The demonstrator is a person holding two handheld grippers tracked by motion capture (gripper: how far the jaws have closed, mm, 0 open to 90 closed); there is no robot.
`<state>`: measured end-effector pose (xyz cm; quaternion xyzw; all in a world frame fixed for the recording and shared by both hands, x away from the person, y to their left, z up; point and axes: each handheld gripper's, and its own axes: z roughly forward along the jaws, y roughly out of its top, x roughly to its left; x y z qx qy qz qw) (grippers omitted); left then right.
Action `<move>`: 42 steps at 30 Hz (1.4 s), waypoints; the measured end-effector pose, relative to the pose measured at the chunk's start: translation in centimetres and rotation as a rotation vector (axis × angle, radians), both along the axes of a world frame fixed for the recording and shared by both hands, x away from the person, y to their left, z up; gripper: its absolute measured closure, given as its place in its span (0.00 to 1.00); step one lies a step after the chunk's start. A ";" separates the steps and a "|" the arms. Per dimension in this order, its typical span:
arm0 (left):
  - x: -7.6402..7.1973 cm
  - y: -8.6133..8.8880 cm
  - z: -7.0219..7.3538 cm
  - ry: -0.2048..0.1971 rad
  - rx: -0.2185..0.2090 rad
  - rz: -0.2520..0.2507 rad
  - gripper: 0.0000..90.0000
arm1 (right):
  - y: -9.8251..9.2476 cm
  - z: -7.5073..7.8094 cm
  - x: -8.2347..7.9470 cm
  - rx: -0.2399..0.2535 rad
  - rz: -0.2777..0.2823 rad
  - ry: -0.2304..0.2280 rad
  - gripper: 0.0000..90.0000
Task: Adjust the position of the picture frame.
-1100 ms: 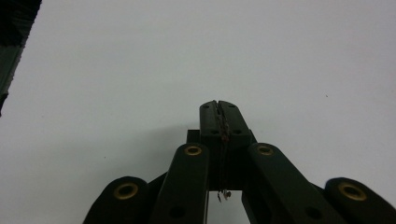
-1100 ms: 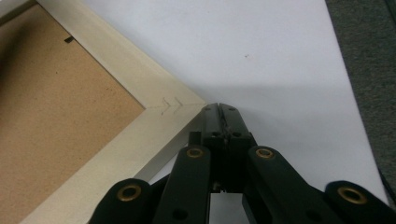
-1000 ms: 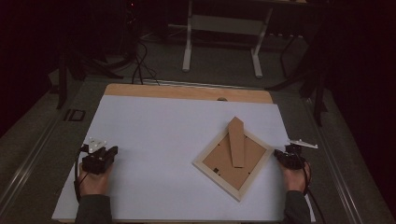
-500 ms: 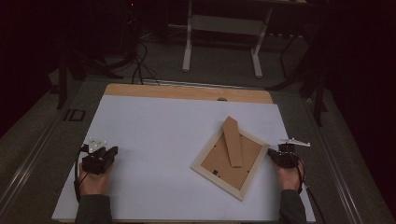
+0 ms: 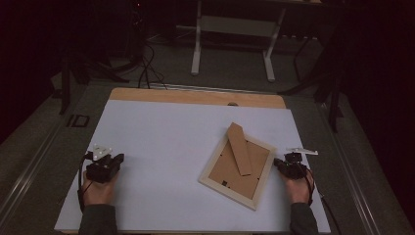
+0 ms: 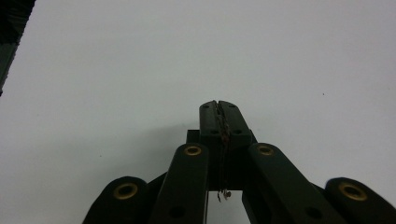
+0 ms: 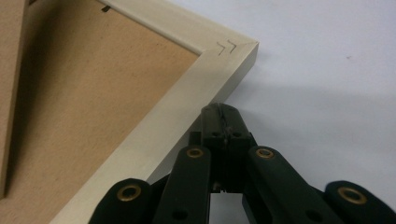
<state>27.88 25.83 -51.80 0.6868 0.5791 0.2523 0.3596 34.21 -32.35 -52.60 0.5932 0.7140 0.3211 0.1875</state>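
The right gripper has its jaws pressed together, tips touching the outer edge of the pale wooden picture frame lying face down. The left gripper, jaws together too, rests far away on the white table sheet.

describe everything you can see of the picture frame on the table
The picture frame lies face down and flat on the white table surface, turned at an angle, toward the right side. Its border is pale, unpainted-looking wood; the back panel is brown board with a long brown stand strip lying along it and small dark clips at the edge. One corner shows two pencilled chevron marks. The shut right gripper sits against its right outer edge.
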 end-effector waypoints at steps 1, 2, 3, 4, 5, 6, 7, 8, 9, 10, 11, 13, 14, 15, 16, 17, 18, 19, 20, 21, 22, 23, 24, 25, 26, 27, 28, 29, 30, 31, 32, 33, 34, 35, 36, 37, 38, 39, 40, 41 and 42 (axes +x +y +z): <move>0.0 0.0 0.0 0.000 0.000 0.000 1.00 | 0.0 0.0 0.0 0.000 0.000 0.000 1.00; 0.0 0.0 0.0 0.001 0.001 -0.001 1.00 | 0.2 0.0 0.0 -0.004 0.004 0.000 1.00; 0.0 0.0 0.0 0.001 0.001 -0.002 1.00 | 0.5 0.1 -0.1 -0.004 0.014 0.000 1.00; 0.0 0.0 0.0 0.001 0.001 -0.002 1.00 | 0.5 0.1 -0.1 -0.004 0.014 0.000 1.00; 0.0 0.0 0.0 0.001 -0.001 0.000 1.00 | 0.7 0.2 0.0 -0.001 0.024 -0.004 1.00; 0.0 0.0 0.0 0.001 -0.001 0.000 1.00 | 0.7 0.2 0.0 -0.001 0.024 -0.004 1.00; 0.0 0.0 0.0 0.001 -0.001 0.000 1.00 | 1.0 0.4 -0.1 -0.003 0.032 -0.006 1.00; 0.0 0.0 0.0 0.001 -0.001 0.000 1.00 | 1.0 0.4 -0.1 -0.003 0.032 -0.006 1.00; 0.0 0.0 0.0 0.001 -0.001 0.000 1.00 | 1.3 0.6 -0.2 -0.004 0.041 -0.007 1.00; 0.0 0.0 0.0 0.001 -0.001 0.000 1.00 | 1.3 0.6 -0.2 -0.004 0.041 -0.007 1.00; 0.0 0.0 0.0 0.002 -0.002 -0.001 1.00 | 1.5 0.7 -0.3 -0.010 0.053 -0.007 1.00; 0.0 0.0 0.0 0.002 -0.001 -0.001 1.00 | 1.6 0.7 -0.5 -0.013 0.052 -0.006 1.00; 0.0 0.0 0.0 0.002 -0.001 -0.001 1.00 | 1.6 0.7 -0.5 -0.013 0.052 -0.006 1.00; 0.0 0.0 0.0 0.002 -0.002 -0.001 1.00 | 1.6 0.7 -0.6 -0.013 0.054 -0.004 1.00; 0.0 0.0 0.0 0.002 -0.002 -0.001 1.00 | 1.6 0.7 -0.6 -0.013 0.054 -0.004 1.00; 0.0 0.0 0.0 0.004 0.001 -0.001 1.00 | 1.6 0.6 -0.6 -0.006 0.055 -0.002 1.00; 0.0 0.0 0.0 0.004 0.001 -0.001 1.00 | 1.6 0.6 -0.6 0.001 0.052 0.003 1.00; 0.0 0.0 0.0 0.006 0.005 -0.005 1.00 | 1.7 0.6 -0.6 0.005 0.050 0.005 1.00; 0.0 0.0 0.0 0.006 0.005 -0.005 1.00 | 1.7 0.6 -0.6 0.005 0.050 0.005 1.00; 0.1 -0.1 -0.1 0.005 0.004 -0.004 1.00 | 1.7 0.6 -0.5 0.004 0.052 0.004 1.00; 0.1 -0.1 -0.1 0.006 0.005 -0.005 1.00 | 1.8 0.6 -0.5 0.005 0.054 0.008 1.00; 0.1 -0.1 -0.1 0.008 0.005 -0.009 1.00 | 2.0 0.6 -0.3 0.006 0.057 0.009 1.00; 0.1 -0.1 -0.1 0.008 0.005 -0.009 1.00 | 2.0 0.6 -0.3 0.006 0.057 0.009 1.00; 0.1 -0.1 -0.1 0.008 0.006 -0.009 1.00 | 2.1 0.6 -0.2 0.006 0.058 0.010 1.00; 0.1 -0.1 -0.1 0.008 0.006 -0.009 1.00 | 2.3 0.6 0.0 0.006 0.060 0.010 1.00; 0.1 -0.1 -0.1 0.007 0.005 -0.009 1.00 | 2.6 0.6 0.2 0.004 0.064 0.010 1.00; 0.1 -0.1 -0.1 0.007 0.005 -0.009 1.00 | 2.6 0.6 0.2 0.004 0.064 0.010 1.00; 0.1 -0.1 0.0 0.007 0.000 -0.009 1.00 | 3.0 0.6 0.5 0.002 0.071 0.011 1.00; 0.1 -0.1 0.0 0.007 0.000 -0.009 1.00 | 3.0 0.6 0.5 0.002 0.071 0.011 1.00; 0.0 -0.1 0.1 0.007 -0.011 -0.017 1.00 | 3.4 0.6 0.8 0.002 0.075 0.013 1.00; 0.0 -0.1 0.1 0.007 -0.011 -0.017 1.00 | 3.4 0.6 0.8 0.002 0.075 0.013 1.00; -0.1 -0.2 0.2 0.002 -0.012 -0.026 1.00 | 3.8 0.6 1.0 -0.001 0.081 0.015 1.00; -0.1 -0.2 0.2 0.002 -0.012 -0.026 1.00 | 3.8 0.6 1.0 -0.001 0.081 0.015 1.00; -0.1 -0.4 0.3 0.003 -0.009 -0.039 1.00 | 4.2 0.6 1.2 0.001 0.086 0.017 1.00; -0.1 -0.4 0.3 0.003 -0.009 -0.039 1.00 | 4.2 0.6 1.2 0.001 0.086 0.017 1.00; -0.1 -0.6 0.3 0.004 -0.006 -0.045 1.00 | 4.4 0.6 1.3 0.002 0.088 0.020 1.00; -0.1 -0.7 0.3 0.005 -0.008 -0.051 1.00 | 4.6 0.6 1.4 0.006 0.095 0.021 1.00; -0.1 -1.1 0.3 0.005 0.009 -0.058 1.00 | 5.0 0.5 1.5 0.015 0.101 0.028 1.00; -0.1 -1.1 0.3 0.005 0.009 -0.058 1.00 | 5.0 0.5 1.5 0.015 0.101 0.028 1.00; -0.2 -1.5 0.4 0.004 0.015 -0.070 1.00 | 5.2 0.4 1.5 0.015 0.105 0.032 1.00; -0.2 -1.7 0.4 0.004 0.013 -0.080 1.00 | 5.4 0.2 1.4 0.016 0.115 0.033 1.00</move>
